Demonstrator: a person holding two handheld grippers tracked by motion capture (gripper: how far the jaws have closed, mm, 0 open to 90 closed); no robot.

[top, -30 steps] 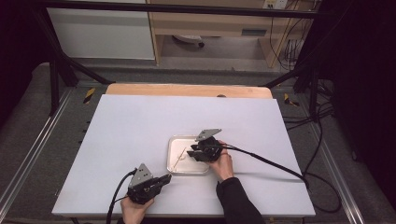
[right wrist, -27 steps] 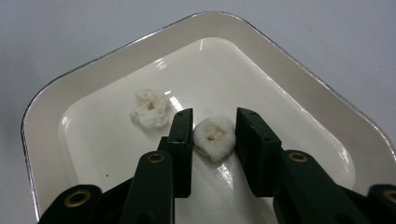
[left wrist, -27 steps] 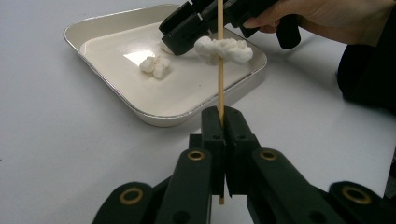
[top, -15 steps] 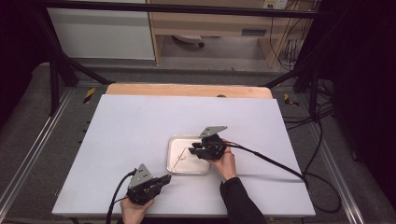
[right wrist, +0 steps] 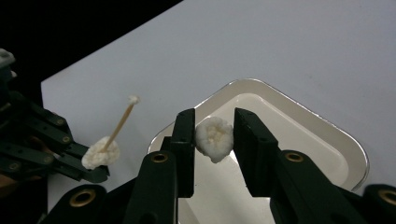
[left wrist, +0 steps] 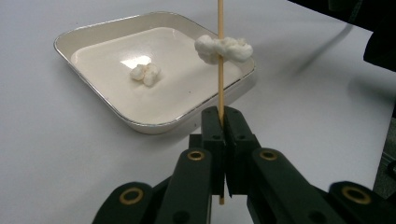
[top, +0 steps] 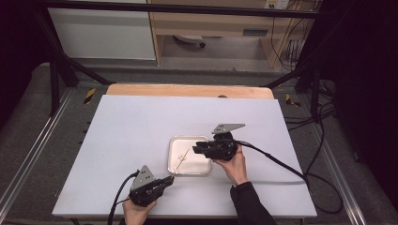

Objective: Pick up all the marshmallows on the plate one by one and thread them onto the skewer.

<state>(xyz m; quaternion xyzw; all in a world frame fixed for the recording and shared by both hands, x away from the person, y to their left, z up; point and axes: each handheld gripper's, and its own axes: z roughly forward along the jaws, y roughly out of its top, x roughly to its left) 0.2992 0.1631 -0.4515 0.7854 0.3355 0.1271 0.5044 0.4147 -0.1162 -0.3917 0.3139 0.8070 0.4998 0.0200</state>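
Observation:
My left gripper [left wrist: 223,116] is shut on a thin wooden skewer [left wrist: 220,70] that stands upright, with a clump of white puffy pieces [left wrist: 231,48] threaded on it. In the high view this left gripper [top: 170,178] sits at the table's near edge, its skewer [top: 180,163] slanting over the white tray [top: 199,165]. One loose white piece [left wrist: 145,73] lies in the tray [left wrist: 93,32]. My right gripper [right wrist: 214,126] is shut on another white piece [right wrist: 214,135], held above the tray [right wrist: 299,126]. The skewer [right wrist: 120,123] stands off to that gripper's left.
The tray sits on a white tabletop [top: 141,126] with a wooden strip [top: 187,90] along its far edge. A black cable [top: 277,161] trails right from the right gripper. Metal frame rails [top: 28,159] run beside the table.
The right gripper has lifted from the tray with the white piece and drifted slightly right. The left gripper and skewer have stayed put.

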